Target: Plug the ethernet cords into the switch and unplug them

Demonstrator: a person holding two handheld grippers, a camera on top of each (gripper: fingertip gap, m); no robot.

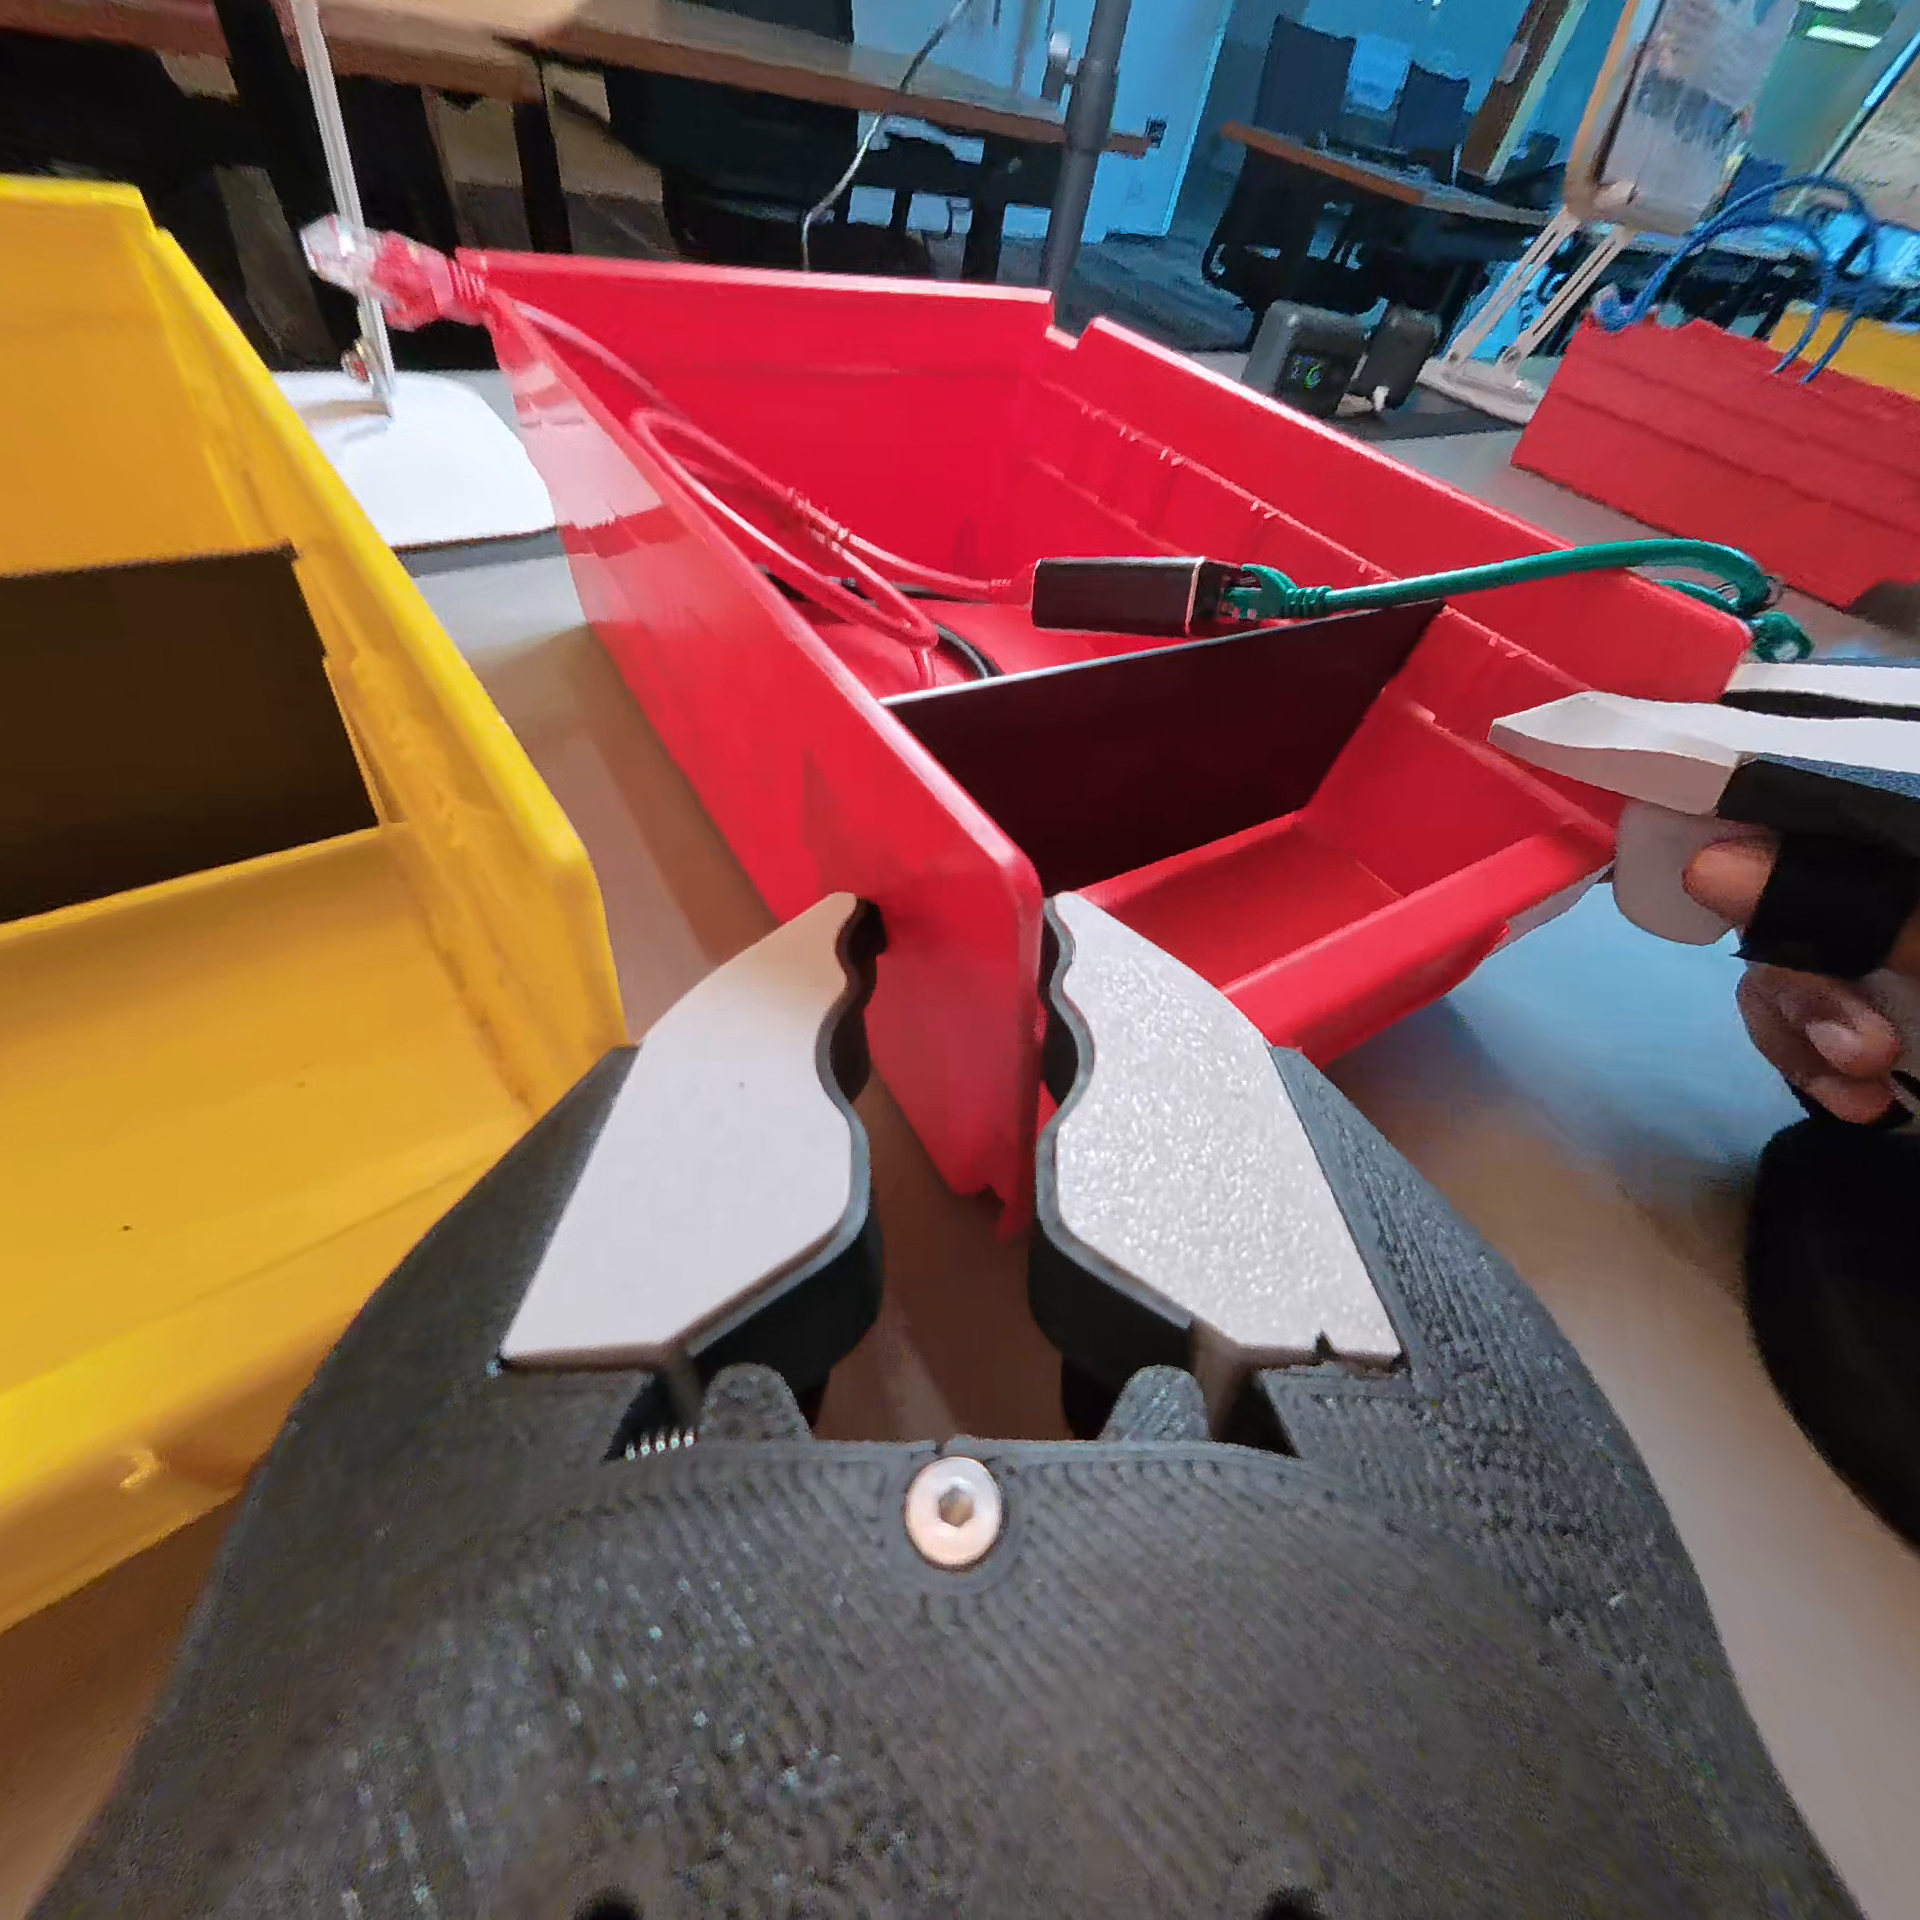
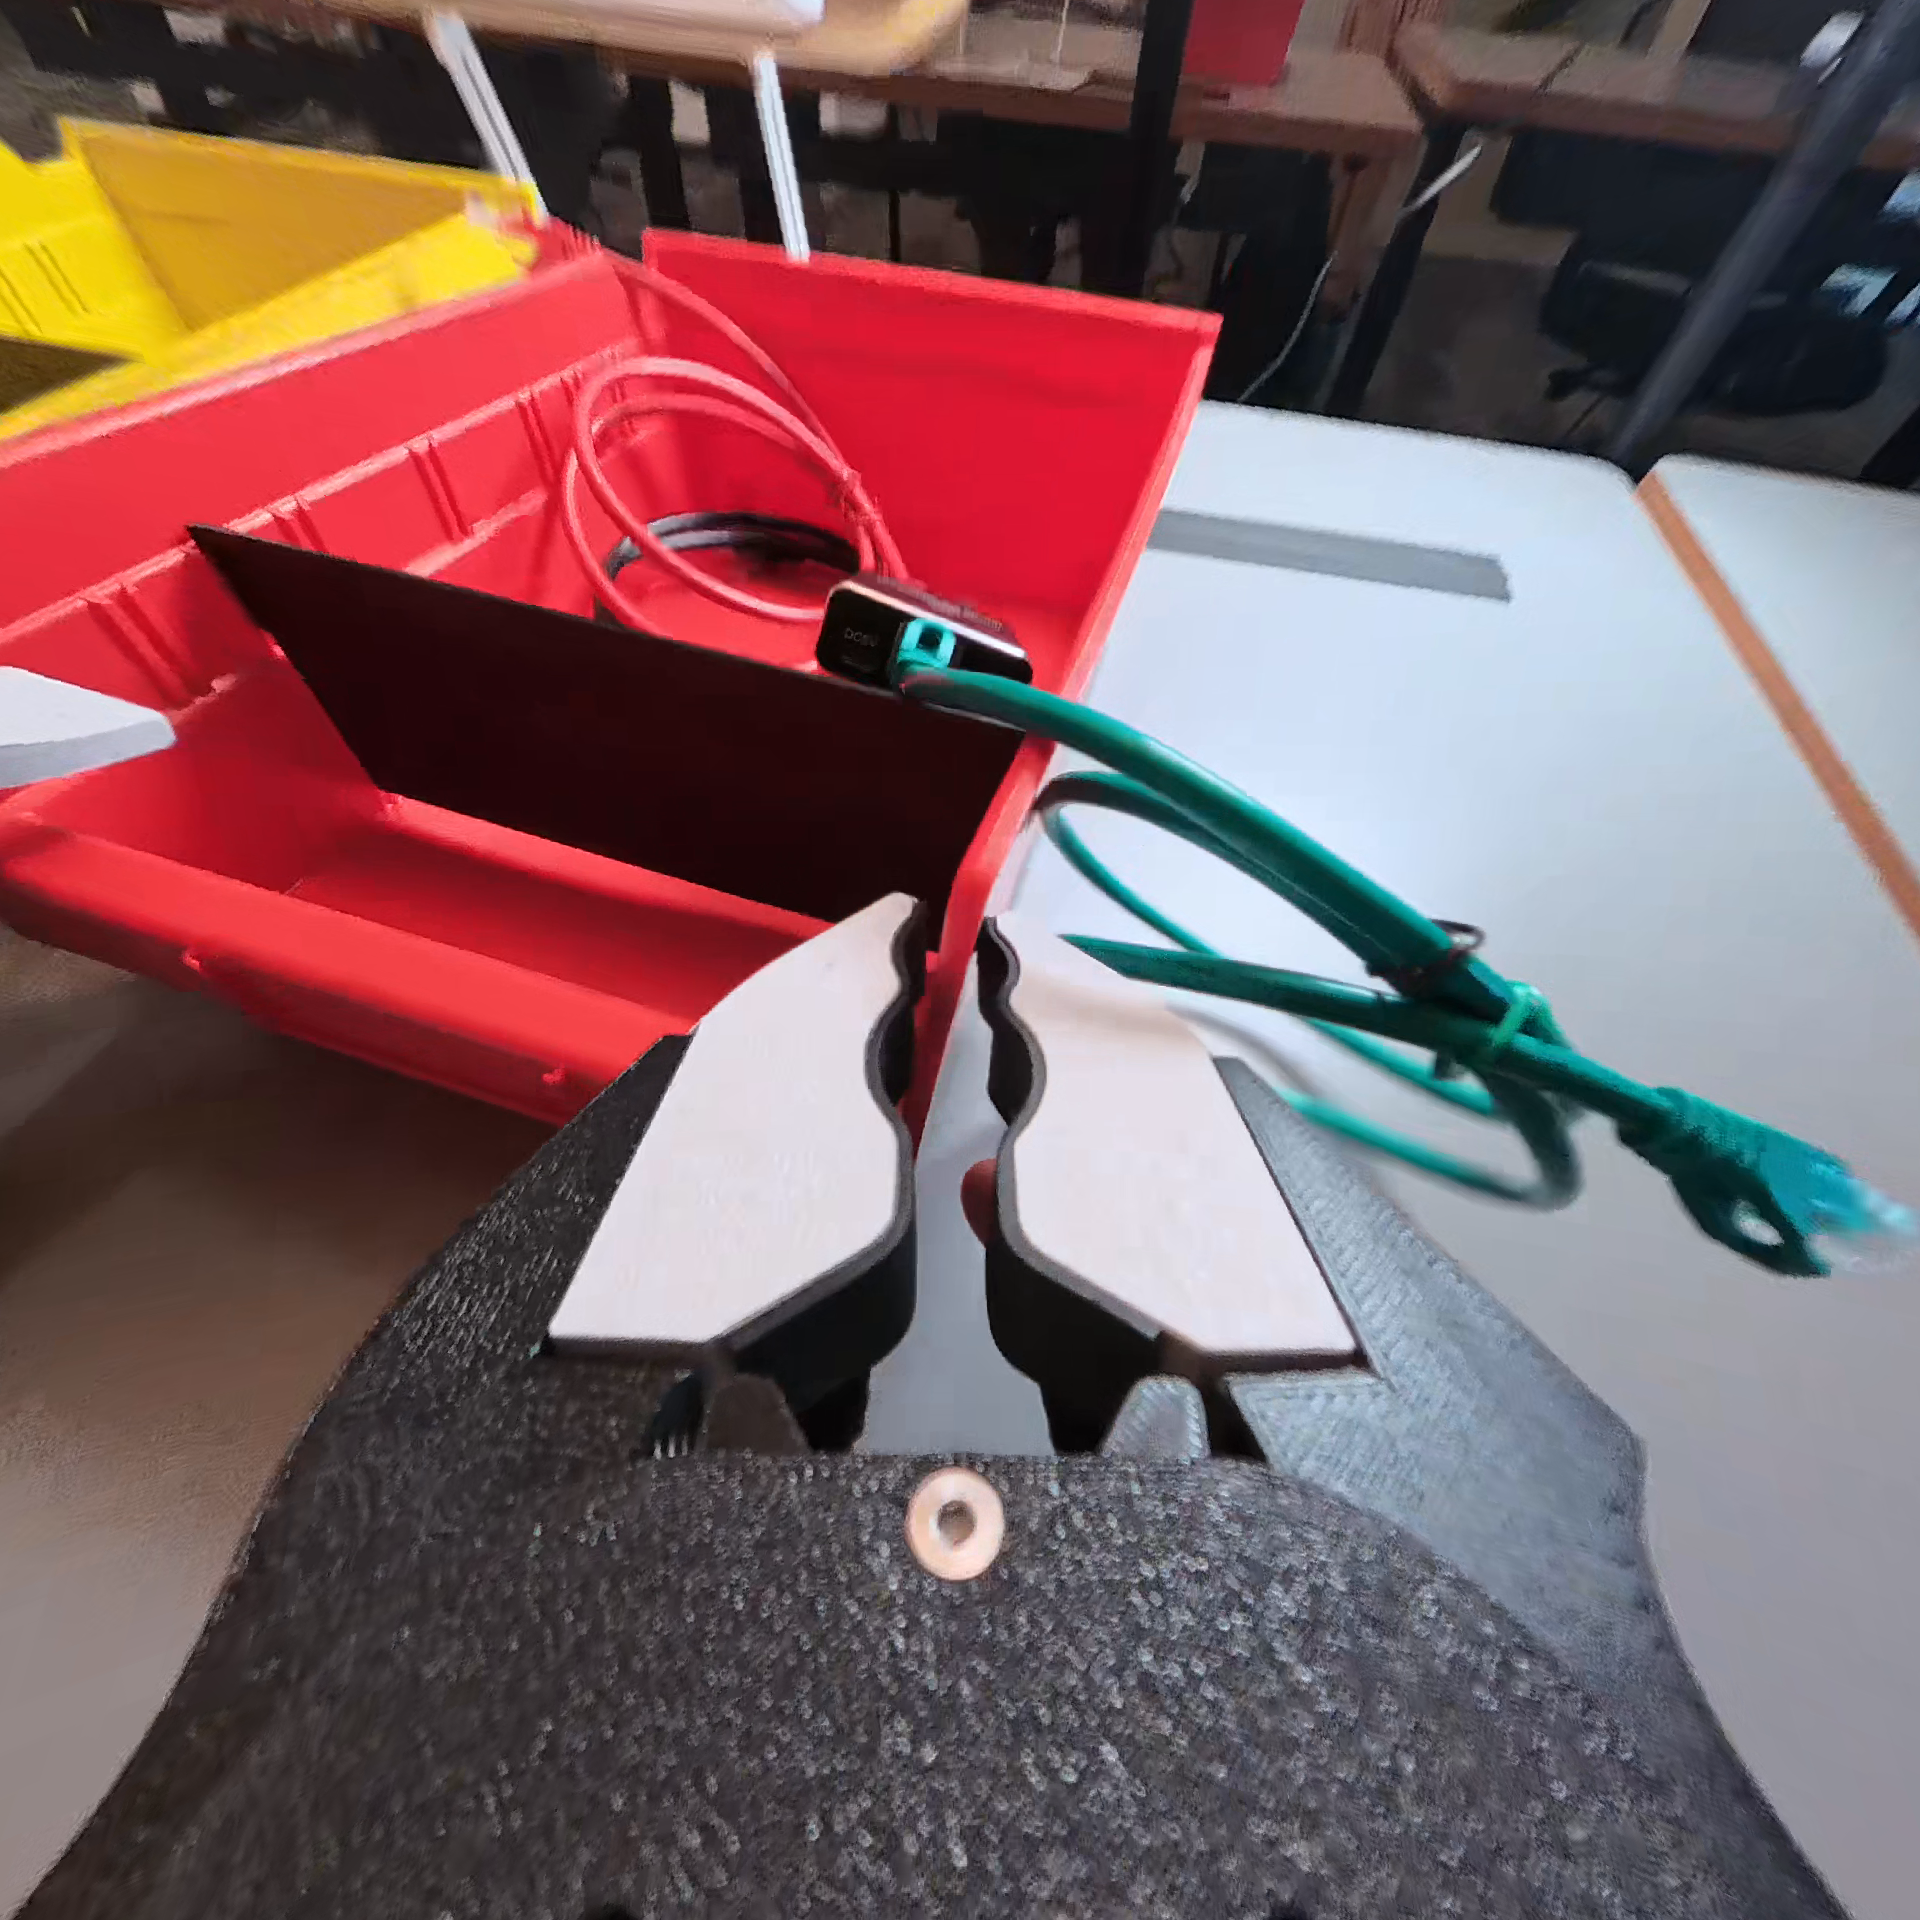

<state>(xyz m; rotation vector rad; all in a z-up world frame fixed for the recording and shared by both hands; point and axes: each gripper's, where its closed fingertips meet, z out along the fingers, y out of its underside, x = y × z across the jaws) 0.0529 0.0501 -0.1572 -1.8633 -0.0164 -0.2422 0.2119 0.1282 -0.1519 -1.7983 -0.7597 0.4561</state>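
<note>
A small black switch (image 1: 1132,595) lies in the back compartment of a red bin (image 1: 831,343), behind a black divider (image 1: 1143,748). A green ethernet cord (image 1: 1507,569) is plugged into the switch and hangs over the bin's right wall. Its free plug (image 2: 1818,1216) dangles beside my right gripper. A red cord (image 2: 717,488) is coiled in the bin, and its clear plug (image 1: 384,270) sticks out over the far left corner. My left gripper (image 1: 956,925) is shut on the bin's left wall near the front. My right gripper (image 2: 951,925) is shut on the bin's right wall.
A yellow bin (image 1: 260,935) stands close to the left of the red bin. A second red bin (image 1: 1714,447) with blue cables stands at the far right. The grey table (image 2: 1455,623) runs off to the right. Desks and chairs stand beyond the table. Some 20 cm of space lies between my two pairs of fingers.
</note>
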